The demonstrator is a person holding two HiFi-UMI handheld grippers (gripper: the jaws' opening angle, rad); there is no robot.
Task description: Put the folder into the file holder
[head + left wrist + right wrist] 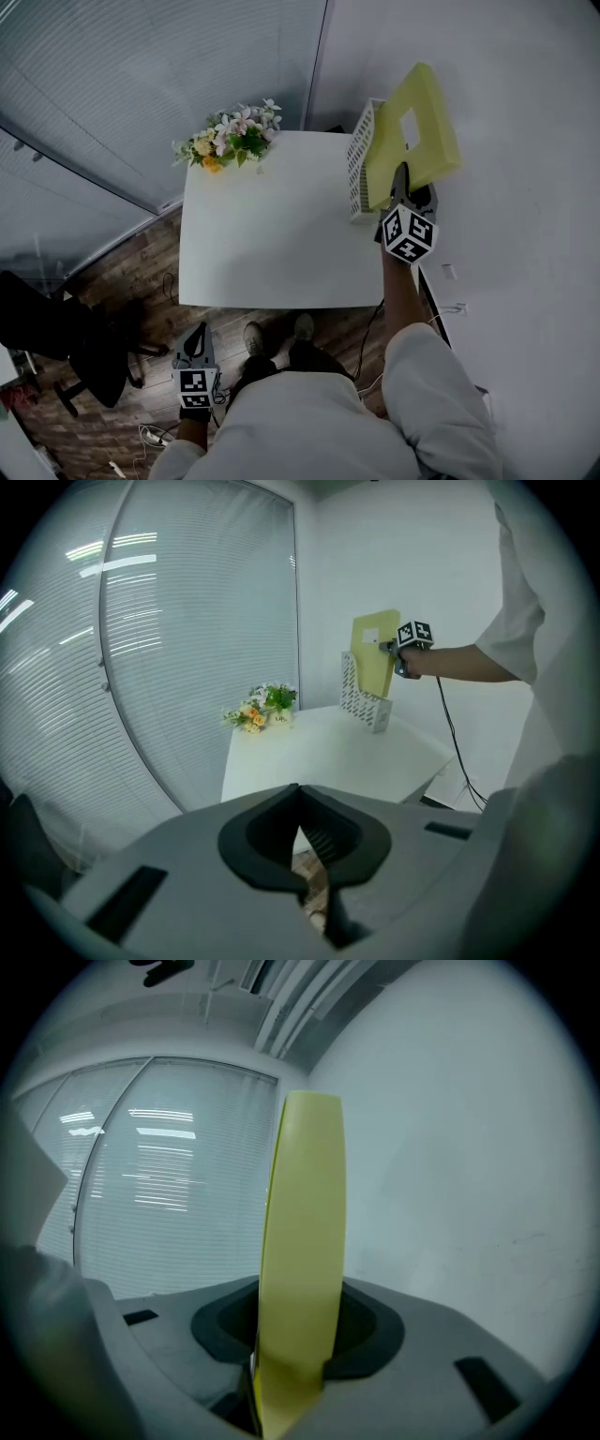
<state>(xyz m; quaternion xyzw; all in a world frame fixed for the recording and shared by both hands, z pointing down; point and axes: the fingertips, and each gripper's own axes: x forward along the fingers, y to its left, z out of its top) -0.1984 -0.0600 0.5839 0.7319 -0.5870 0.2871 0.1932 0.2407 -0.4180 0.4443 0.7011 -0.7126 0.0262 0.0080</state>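
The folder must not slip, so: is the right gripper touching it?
Touching. The right gripper view shows the folder clamped between the jaws of the right gripper, its edge running up from them.

The left gripper (300, 803) has its dark jaws together with nothing between them. Beyond them stands a white square table (328, 757) beside a curved glass wall with slatted blinds (159, 639). A small bunch of yellow and white flowers (262, 708) sits at its far edge. The white perforated metal file holder (366, 703) stands at the far right corner (upright). Above it, the right gripper (389, 647) grips a flat yellow folder (375, 658).
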